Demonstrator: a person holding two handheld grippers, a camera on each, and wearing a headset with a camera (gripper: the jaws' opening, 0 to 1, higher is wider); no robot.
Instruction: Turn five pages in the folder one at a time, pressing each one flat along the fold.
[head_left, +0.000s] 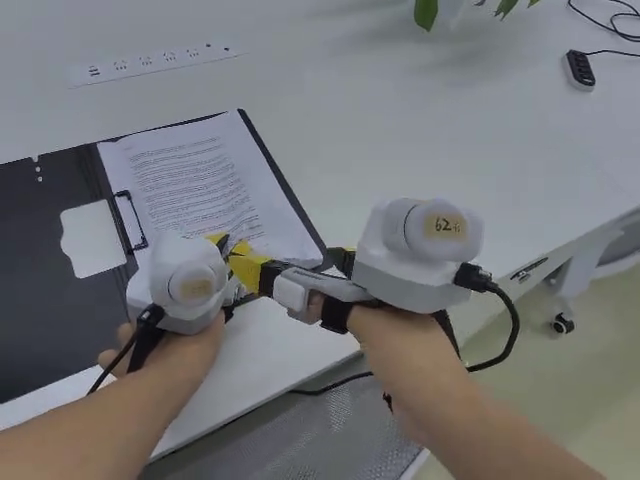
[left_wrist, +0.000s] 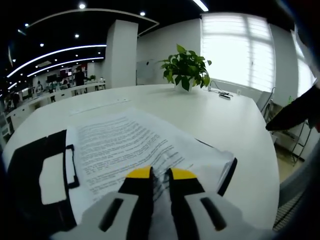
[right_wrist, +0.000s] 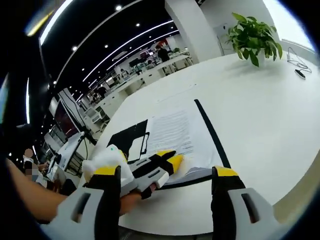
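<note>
The folder lies open on the white table, its black left cover (head_left: 45, 250) carrying a white label and a clip. A printed page (head_left: 200, 180) (left_wrist: 130, 145) (right_wrist: 175, 130) lies flat on the right side. My left gripper (head_left: 240, 262) (left_wrist: 161, 173) sits at the page's near edge, its yellow-tipped jaws drawn together to a thin slit through which printed paper shows. Whether it holds the sheet is unclear. My right gripper (head_left: 305, 288) (right_wrist: 166, 172) is open wide just off the table's near edge, pointing at the left gripper's tips (right_wrist: 169, 159), with nothing between its jaws.
A power strip (head_left: 150, 60) lies at the back of the table. A potted plant (left_wrist: 186, 67) (right_wrist: 250, 32) and a black device with a cable (head_left: 580, 68) are at the far right. The table's front edge (head_left: 300, 365) runs just under both hands.
</note>
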